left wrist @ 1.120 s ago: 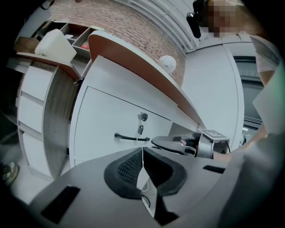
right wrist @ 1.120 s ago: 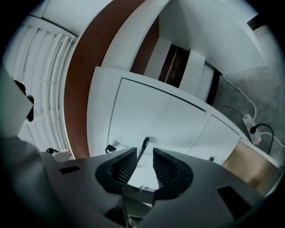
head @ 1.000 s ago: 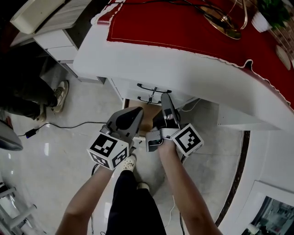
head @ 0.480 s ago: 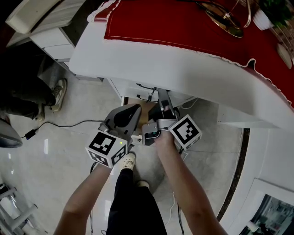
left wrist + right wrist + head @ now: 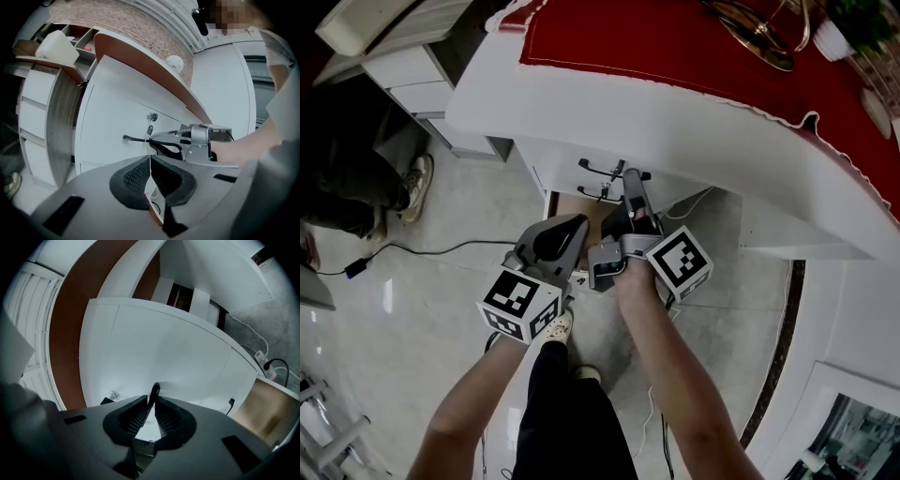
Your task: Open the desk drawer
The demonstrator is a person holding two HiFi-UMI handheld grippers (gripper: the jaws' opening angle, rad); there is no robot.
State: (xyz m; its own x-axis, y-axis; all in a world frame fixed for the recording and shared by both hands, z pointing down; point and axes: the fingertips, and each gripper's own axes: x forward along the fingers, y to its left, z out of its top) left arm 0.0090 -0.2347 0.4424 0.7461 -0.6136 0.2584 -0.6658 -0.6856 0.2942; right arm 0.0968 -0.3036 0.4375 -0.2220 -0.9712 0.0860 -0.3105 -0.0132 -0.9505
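Note:
The white desk (image 5: pixel 675 122) has a drawer front (image 5: pixel 562 171) with a black bar handle (image 5: pixel 602 171), a lock (image 5: pixel 151 116) and a hanging key (image 5: pixel 149 129). My right gripper (image 5: pixel 630 180) points level at that drawer. Its jaws have just been closing, and they pinch the handle (image 5: pixel 153 392), seen end-on between the pads. From the left gripper view the right gripper (image 5: pixel 157 139) sits on the handle's right part (image 5: pixel 135 138). My left gripper (image 5: pixel 575 228) hangs back below the drawer, shut, with nothing between its pads (image 5: pixel 138 176).
A red cloth (image 5: pixel 675 47) and a gold stand (image 5: pixel 759 42) lie on the desk top. A lower handle (image 5: pixel 592 195) and a brown box (image 5: pixel 591 217) sit under the drawer. A cable (image 5: pixel 412 251) crosses the floor, near a bystander's shoe (image 5: pixel 417 178). White shelving (image 5: pixel 42 117) stands left.
The right gripper has moved up to the drawer handle and its jaws have closed around it. The left gripper has stayed where it was.

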